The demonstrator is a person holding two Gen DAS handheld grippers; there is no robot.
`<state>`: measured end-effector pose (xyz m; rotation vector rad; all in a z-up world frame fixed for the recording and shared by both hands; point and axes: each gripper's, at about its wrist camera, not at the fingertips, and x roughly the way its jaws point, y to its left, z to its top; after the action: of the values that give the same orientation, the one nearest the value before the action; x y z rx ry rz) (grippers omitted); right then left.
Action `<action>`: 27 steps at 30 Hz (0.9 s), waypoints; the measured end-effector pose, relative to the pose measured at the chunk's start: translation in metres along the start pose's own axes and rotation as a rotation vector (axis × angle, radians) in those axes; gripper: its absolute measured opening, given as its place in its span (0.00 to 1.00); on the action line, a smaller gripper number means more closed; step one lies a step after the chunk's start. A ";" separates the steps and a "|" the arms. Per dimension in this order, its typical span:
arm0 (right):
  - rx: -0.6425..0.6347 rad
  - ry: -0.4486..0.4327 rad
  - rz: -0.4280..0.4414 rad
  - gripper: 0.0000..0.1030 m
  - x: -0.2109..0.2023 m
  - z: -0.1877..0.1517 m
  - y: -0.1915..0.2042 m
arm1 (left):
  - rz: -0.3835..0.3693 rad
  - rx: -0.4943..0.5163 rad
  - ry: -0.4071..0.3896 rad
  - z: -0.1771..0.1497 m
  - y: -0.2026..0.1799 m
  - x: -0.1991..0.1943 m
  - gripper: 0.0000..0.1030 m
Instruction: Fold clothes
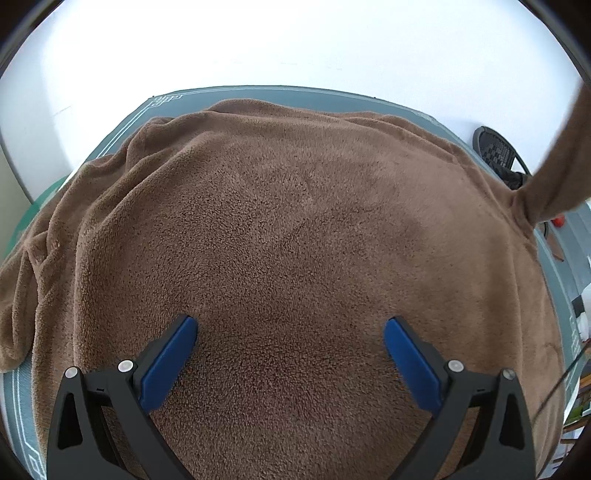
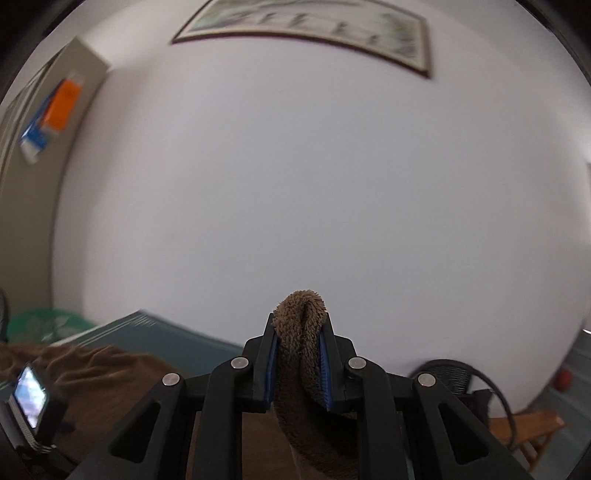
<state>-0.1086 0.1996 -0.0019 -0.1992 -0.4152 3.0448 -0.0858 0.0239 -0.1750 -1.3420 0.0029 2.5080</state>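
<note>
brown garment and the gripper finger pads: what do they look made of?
Brown garment: looks like plush fleece, matte, with a short fuzzy pile and soft rounded folds. Finger pads of the left hand-held gripper: smooth blue, probably rubber or plastic, set in hard black, plastic-looking frames; which one, the pictures leave open.

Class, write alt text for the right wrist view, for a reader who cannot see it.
The right gripper is shut on a bunched fold of brown fleece cloth, held up before a plain white wall. Lower left, more cloth lies on a green-covered table; a framed picture hangs above.
</note>
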 end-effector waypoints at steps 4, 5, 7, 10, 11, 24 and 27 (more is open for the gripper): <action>-0.113 0.132 0.194 0.34 0.038 -0.009 0.058 | -0.033 -0.031 -0.012 0.000 0.005 -0.002 0.99; -0.142 0.159 0.230 0.61 0.045 -0.014 0.068 | -0.044 -0.041 -0.016 0.000 0.007 -0.003 0.99; -0.204 0.183 0.278 0.83 0.052 -0.026 0.092 | -0.067 -0.064 -0.024 0.000 0.011 -0.005 0.99; -0.243 0.220 0.345 0.83 0.063 -0.039 0.103 | -0.104 -0.099 -0.036 0.000 0.017 -0.008 0.99; -0.229 0.229 0.354 0.83 0.062 -0.042 0.103 | -0.117 -0.111 -0.039 -0.001 0.020 -0.009 0.99; 0.359 0.445 0.102 0.83 0.051 -0.113 -0.007 | -0.236 -0.201 -0.064 0.000 0.036 -0.014 0.99; 0.413 0.512 0.081 0.83 0.051 -0.139 -0.010 | -0.267 -0.155 -0.059 -0.002 0.026 -0.022 0.99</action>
<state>-0.1400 0.2499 -0.1379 -0.9473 0.2551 2.9062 -0.0792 -0.0068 -0.1621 -1.2323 -0.3652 2.3583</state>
